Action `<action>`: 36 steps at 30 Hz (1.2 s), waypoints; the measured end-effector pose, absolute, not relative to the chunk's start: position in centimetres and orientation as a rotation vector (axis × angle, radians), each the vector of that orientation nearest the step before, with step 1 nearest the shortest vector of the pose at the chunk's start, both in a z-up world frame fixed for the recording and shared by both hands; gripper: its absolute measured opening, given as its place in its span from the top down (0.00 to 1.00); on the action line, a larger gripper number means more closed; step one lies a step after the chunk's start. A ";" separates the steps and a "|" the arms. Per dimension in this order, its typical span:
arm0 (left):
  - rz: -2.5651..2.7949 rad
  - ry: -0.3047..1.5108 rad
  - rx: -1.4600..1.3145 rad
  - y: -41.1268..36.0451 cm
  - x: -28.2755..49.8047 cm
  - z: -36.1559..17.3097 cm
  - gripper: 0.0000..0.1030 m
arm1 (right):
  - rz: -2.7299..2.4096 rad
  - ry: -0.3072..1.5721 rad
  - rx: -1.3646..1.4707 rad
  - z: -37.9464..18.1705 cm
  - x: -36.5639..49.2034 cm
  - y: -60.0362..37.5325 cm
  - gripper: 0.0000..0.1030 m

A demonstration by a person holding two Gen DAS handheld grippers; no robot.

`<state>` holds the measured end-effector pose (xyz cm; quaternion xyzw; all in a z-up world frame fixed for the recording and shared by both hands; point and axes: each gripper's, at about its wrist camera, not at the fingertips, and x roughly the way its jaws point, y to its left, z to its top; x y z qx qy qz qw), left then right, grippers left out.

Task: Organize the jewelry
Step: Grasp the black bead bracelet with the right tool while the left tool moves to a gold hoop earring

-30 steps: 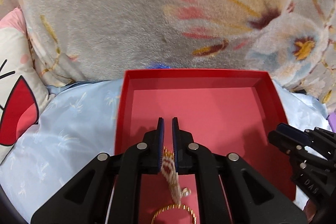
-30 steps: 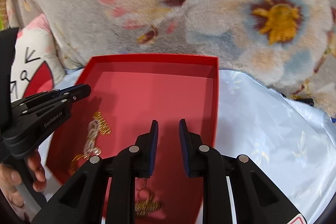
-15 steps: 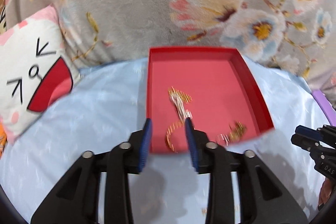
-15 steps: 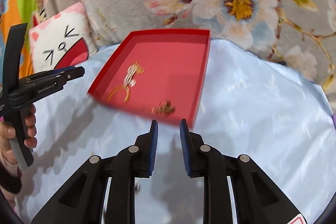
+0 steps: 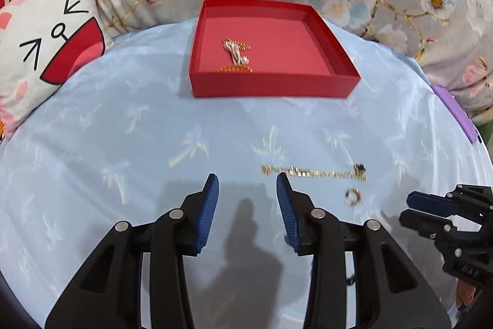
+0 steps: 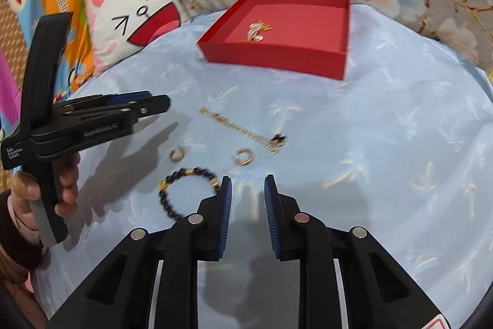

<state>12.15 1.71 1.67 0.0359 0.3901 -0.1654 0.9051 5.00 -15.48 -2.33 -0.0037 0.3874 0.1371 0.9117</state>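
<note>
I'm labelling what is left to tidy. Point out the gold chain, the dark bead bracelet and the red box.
gold chain point(image 6: 237, 125), right wrist view, mid-length.
dark bead bracelet point(image 6: 172, 178), right wrist view, upper-left beads.
red box point(image 5: 271, 88), left wrist view, near outer wall.

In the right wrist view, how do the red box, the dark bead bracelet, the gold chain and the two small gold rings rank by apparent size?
1. red box
2. gold chain and dark bead bracelet: similar, and the bracelet is partly hidden, so unranked.
3. two small gold rings: alike.
</note>
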 end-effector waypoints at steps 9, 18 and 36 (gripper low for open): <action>-0.344 0.833 0.074 2.2 10.9 -0.4 0.63 | 0.314 0.838 -0.057 -4.3 5.2 -12.4 0.79; -0.368 0.840 0.084 1.9 10.2 -0.9 0.63 | 0.283 0.841 -0.087 -4.8 5.5 -12.3 0.92; -0.415 0.860 0.124 -0.6 9.4 -1.4 0.49 | 0.221 0.838 -0.017 -4.8 5.1 -15.4 0.93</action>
